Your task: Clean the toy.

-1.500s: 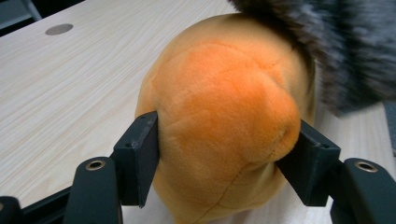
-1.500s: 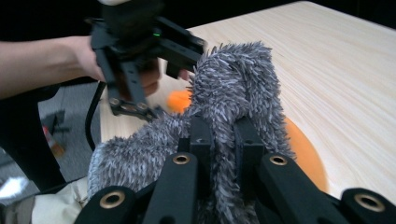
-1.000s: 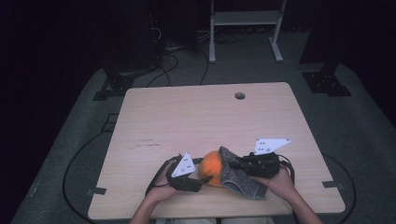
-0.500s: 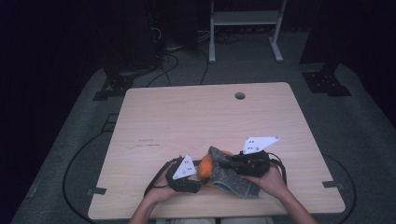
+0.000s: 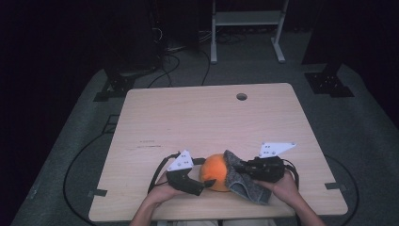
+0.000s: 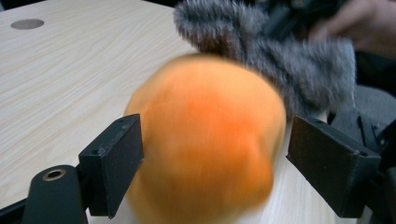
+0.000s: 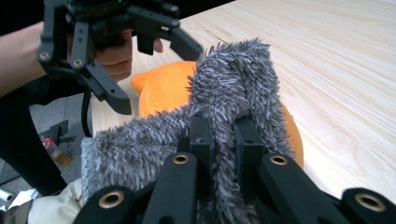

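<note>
Left gripper (image 6: 210, 154): its jaws have just been opening. They now stand spread, one on each side of the orange ball (image 6: 205, 140). The near pad sits right at the ball's side; the other pad is apart from it. It does not squeeze the ball.
Orange ball: it sits on the table (image 5: 197, 117) between the left fingers, close to the person. A moment ago it was partly tucked under the cloth; now more of it shows.
Right gripper (image 7: 219, 135): its fingers are pressed together, pinching the grey fluffy cloth (image 7: 233, 79).
Grey fluffy cloth: it hangs from the right fingers and lies over the far side of the ball, touching it.
What this means: I think the left hand is letting go so the cloth can rub or wrap the ball.
Far off: a round hole (image 5: 242, 96) near the table's back edge.
</note>
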